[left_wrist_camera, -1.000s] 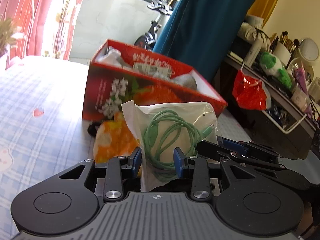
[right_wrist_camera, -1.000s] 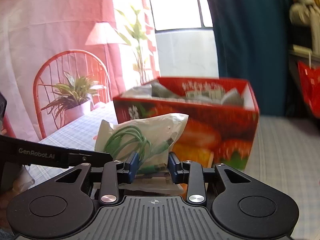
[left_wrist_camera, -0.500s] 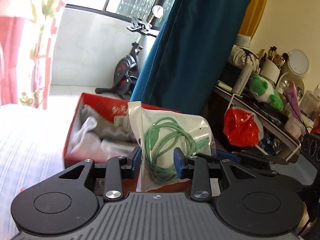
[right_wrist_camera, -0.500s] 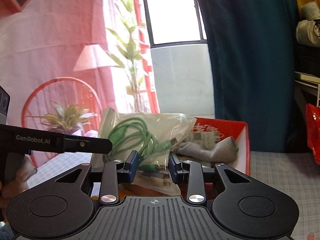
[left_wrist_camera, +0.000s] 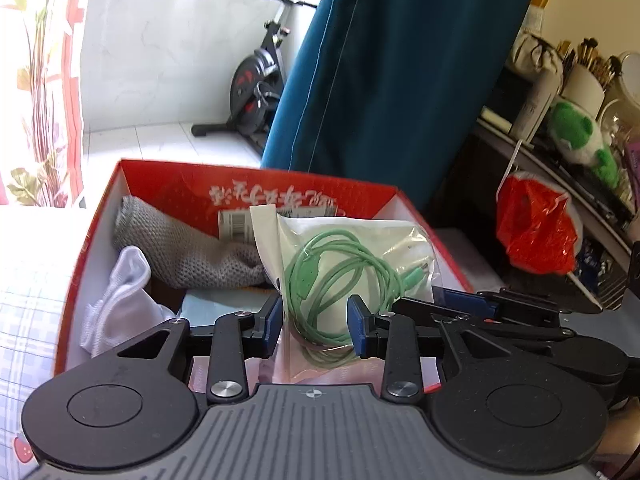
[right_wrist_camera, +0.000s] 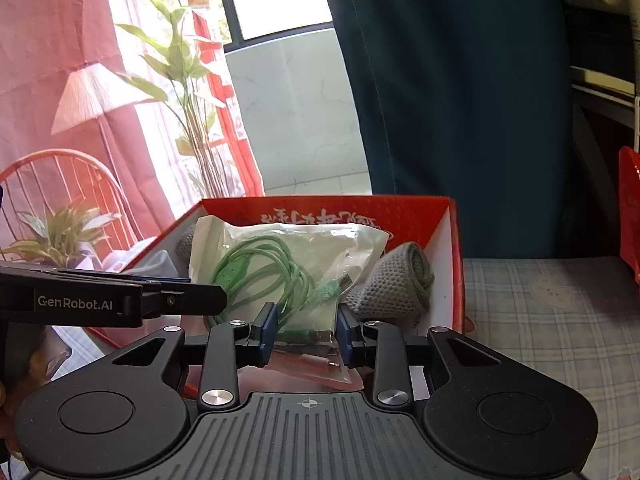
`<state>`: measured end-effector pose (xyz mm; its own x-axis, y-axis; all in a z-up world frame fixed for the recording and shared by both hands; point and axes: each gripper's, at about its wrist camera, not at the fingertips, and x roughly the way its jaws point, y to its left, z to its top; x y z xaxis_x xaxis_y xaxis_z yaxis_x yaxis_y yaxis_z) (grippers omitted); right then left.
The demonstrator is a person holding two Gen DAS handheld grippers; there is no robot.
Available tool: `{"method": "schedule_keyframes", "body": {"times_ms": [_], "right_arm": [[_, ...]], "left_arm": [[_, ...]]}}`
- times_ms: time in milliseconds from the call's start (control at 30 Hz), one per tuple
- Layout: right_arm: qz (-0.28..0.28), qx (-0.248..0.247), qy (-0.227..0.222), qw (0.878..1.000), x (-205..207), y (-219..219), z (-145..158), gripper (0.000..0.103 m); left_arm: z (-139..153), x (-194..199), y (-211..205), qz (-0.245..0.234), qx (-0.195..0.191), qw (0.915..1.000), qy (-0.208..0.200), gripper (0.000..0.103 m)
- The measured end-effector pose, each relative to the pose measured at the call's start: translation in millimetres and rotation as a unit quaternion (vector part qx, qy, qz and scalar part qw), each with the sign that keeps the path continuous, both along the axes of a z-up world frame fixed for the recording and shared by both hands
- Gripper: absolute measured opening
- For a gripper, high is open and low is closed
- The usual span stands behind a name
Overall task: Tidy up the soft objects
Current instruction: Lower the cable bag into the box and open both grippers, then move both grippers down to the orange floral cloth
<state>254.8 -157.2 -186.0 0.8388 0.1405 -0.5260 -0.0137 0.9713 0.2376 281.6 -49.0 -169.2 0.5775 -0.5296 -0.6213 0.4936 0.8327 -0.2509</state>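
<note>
left wrist: cable bag [left_wrist_camera: 352, 264] over box [left_wrist_camera: 256, 188]

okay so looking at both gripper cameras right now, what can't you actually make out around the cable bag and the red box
- Left wrist view: the lower end of the cable bag disappears behind the left gripper body, so how the blue fingers hold it is unclear.
- Right wrist view: the pinkish packet under the bag is half covered by the right gripper.
- Both views: the red box floor is buried under the grey sock and white cloth.
- Box lettering is too small to read.

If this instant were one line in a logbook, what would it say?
left gripper: shut on cable bag | right gripper: shut on cable bag | bag: over red box | inside: grey sock
</note>
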Motion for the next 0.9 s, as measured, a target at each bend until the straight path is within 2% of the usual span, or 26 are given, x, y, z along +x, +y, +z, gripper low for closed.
{"method": "schedule_keyframes", "body": {"times_ms": [100,167,200,233,333,433,633,800,900], "right_arm": [[0.001,-0.005,0.006,1.0,1.0,1.3,-5.1,0.03],[-0.004,-0.013,0.003,1.0,-4.7,1.8,-5.1,0.035],[-0.008,-0.025,0.001,1.0,-9.1,1.7,-5.2,0.036],[-0.011,-0.036,-0.002,0.999,-13.2,2.6,-5.5,0.036],[-0.012,-0.047,-0.013,0.999,-29.1,4.3,-4.1,0.04],[-0.015,-0.033,-0.038,0.999,-51.4,4.1,2.6,0.047],[-0.02,0.006,-0.062,0.998,-89.2,8.7,5.7,0.047],[-0.009,-0.002,-0.064,0.998,-110.9,26.7,-4.7,0.047],[0.001,-0.009,-0.049,0.999,-115.4,37.3,-16.2,0.047]], "left_arm": [[-6.8,2.9,-3.3,-0.004,0.008,0.9999,0.006,0.036],[-9.1,2.7,-2.0,-0.009,0.015,0.9998,0.007,0.037],[-10.2,1.9,-0.5,-0.011,0.015,0.9998,0.008,0.041],[-10.8,1.8,4.1,-0.011,0.011,0.9998,0.013,0.05],[-9.4,-3.6,14.6,-0.015,-0.008,0.9997,0.018,0.054],[-1.7,-17.1,23.6,-0.023,0.002,0.9997,-0.003,0.054],[15.7,-51.5,41.0,-0.016,0.004,0.9991,-0.038,0.054],[19.6,-78.2,59.0,0.006,0.004,0.9984,-0.057,0.055],[14.6,-96.1,69.3,0.027,0.021,0.9961,-0.081,0.058]]}}
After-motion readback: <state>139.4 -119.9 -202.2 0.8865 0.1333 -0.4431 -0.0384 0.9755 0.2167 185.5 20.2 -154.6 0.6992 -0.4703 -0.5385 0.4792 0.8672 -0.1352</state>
